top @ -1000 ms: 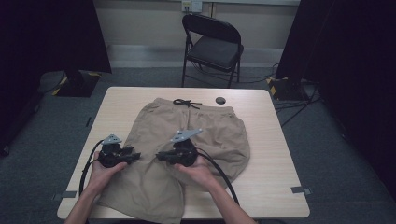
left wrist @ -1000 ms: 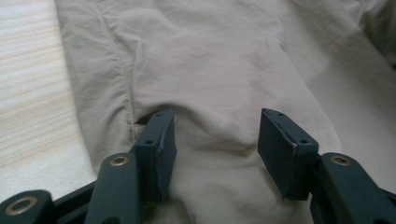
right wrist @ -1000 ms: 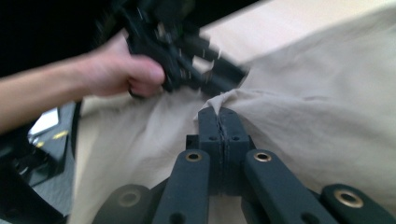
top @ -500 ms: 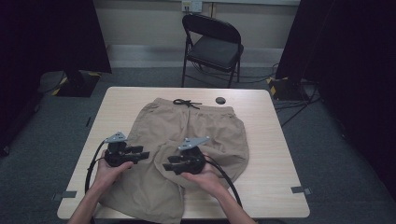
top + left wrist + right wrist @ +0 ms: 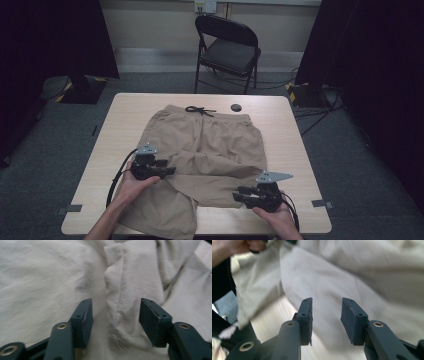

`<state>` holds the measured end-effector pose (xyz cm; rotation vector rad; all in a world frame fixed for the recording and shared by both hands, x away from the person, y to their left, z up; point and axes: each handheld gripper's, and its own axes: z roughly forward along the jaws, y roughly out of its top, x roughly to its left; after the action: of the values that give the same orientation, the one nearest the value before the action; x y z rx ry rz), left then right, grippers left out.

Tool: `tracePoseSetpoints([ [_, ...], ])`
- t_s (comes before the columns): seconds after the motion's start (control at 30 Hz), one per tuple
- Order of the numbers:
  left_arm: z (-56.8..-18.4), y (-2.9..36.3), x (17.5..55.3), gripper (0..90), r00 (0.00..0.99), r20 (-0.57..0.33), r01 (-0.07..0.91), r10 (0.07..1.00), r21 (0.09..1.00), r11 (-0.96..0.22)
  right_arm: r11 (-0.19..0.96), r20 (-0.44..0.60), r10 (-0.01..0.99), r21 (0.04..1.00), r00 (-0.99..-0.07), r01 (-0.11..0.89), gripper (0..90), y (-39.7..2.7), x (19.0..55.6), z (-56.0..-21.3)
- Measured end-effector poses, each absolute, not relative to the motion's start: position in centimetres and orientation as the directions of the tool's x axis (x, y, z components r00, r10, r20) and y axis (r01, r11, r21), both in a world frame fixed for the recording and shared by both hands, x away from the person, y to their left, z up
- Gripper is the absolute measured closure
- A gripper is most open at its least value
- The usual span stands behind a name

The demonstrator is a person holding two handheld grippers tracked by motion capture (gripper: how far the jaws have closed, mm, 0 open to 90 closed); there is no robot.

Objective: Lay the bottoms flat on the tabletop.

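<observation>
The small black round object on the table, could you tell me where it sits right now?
In the high view, the black round object lies on the table near its far edge, just beyond the shorts' waistband and right of the drawstring.

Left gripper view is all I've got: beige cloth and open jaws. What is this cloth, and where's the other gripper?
Observer: It's a pair of khaki shorts laid flat on the table, waistband at the far side.
Operator: And the right gripper?
Observer: The right gripper sits at the near edge of the shorts, jaws open.
Operator: Anything else on the table?
Observer: A small dark round object beyond the waistband.
</observation>
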<state>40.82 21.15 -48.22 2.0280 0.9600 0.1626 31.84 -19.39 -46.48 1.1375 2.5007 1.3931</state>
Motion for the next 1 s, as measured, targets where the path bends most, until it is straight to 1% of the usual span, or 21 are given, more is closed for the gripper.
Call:
tracePoseSetpoints([
  [0.03, -48.4, 21.0, 40.8, 56.2, 0.697, -0.233, 0.573, 0.678, 0.75, -0.331, 0.329, 0.282, 0.633, 0.746, -0.721, 0.58, 59.7, -19.8, 31.4, -46.9],
  [0.17, -48.4, 20.8, 40.8, 80.1, 0.721, -0.233, 0.556, 0.653, 0.756, -0.345, 0.347, 0.273, 0.633, 0.736, -0.724, 0.581, 54.0, -20.0, 30.9, -48.0],
  [0.2, -48.3, 20.8, 40.7, 84.2, 0.722, -0.245, 0.558, 0.647, 0.76, -0.334, 0.349, 0.271, 0.628, 0.739, -0.729, 0.576, 52.7, -19.8, 31.0, -48.1],
  [0.23, -48.2, 20.9, 40.7, 86.4, 0.725, -0.249, 0.556, 0.642, 0.763, -0.331, 0.36, 0.26, 0.625, 0.741, -0.736, 0.567, 51.6, -19.5, 31.1, -48.3],
  [0.3, -48.0, 21.1, 40.7, 88.4, 0.721, -0.254, 0.555, 0.645, 0.769, -0.317, 0.387, 0.235, 0.625, 0.735, -0.744, 0.557, 49.8, -18.9, 31.3, -48.6],
  [0.4, -47.8, 21.6, 40.8, 89.1, 0.718, -0.27, 0.557, 0.642, 0.775, -0.298, 0.418, 0.201, 0.62, 0.733, -0.758, 0.536, 49.4, -18.3, 31.5, -48.9],
  [0.5, -47.6, 22.0, 40.8, 89.2, 0.715, -0.28, 0.557, 0.64, 0.782, -0.279, 0.448, 0.162, 0.623, 0.729, -0.766, 0.518, 55.4, -17.8, 31.6, -49.2],
  [0.53, -47.5, 22.1, 40.8, 89.2, 0.714, -0.288, 0.558, 0.638, 0.784, -0.271, 0.456, 0.142, 0.626, 0.731, -0.767, 0.507, 61.0, -17.7, 31.6, -49.2],
  [0.57, -47.5, 22.2, 40.8, 89.2, 0.713, -0.29, 0.558, 0.638, 0.786, -0.266, 0.458, 0.137, 0.628, 0.73, -0.766, 0.506, 73.9, -17.7, 31.7, -49.2],
  [0.6, -47.5, 22.2, 40.8, 89.2, 0.712, -0.291, 0.558, 0.639, 0.787, -0.264, 0.457, 0.145, 0.631, 0.724, -0.762, 0.517, 83.2, -17.7, 31.8, -49.2],
  [0.63, -47.5, 22.3, 40.8, 89.2, 0.712, -0.291, 0.558, 0.639, 0.787, -0.264, 0.455, 0.153, 0.627, 0.724, -0.764, 0.519, 87.7, -17.7, 31.9, -49.2],
  [0.7, -47.5, 22.3, 40.8, 89.1, 0.707, -0.291, 0.563, 0.645, 0.783, -0.263, 0.422, 0.184, 0.619, 0.743, -0.764, 0.521, 89.5, -18.0, 32.2, -48.7],
  [0.8, -47.7, 22.3, 40.9, 89.0, 0.704, -0.295, 0.569, 0.647, 0.779, -0.264, 0.321, 0.238, 0.616, 0.795, -0.751, 0.515, 89.8, -18.9, 33.1, -47.0],
  [0.9, -47.8, 22.1, 41.0, 88.8, 0.705, -0.291, 0.571, 0.646, 0.773, -0.275, 0.267, 0.236, 0.629, 0.829, -0.741, 0.491, 89.9, -19.3, 34.7, -45.5],
  [1.0, -47.9, 22.1, 41.0, 88.5, 0.703, -0.288, 0.574, 0.65, 0.77, -0.28, 0.231, 0.249, 0.641, 0.84, -0.726, 0.492, 89.9, -19.2, 36.8, -44.8],
])
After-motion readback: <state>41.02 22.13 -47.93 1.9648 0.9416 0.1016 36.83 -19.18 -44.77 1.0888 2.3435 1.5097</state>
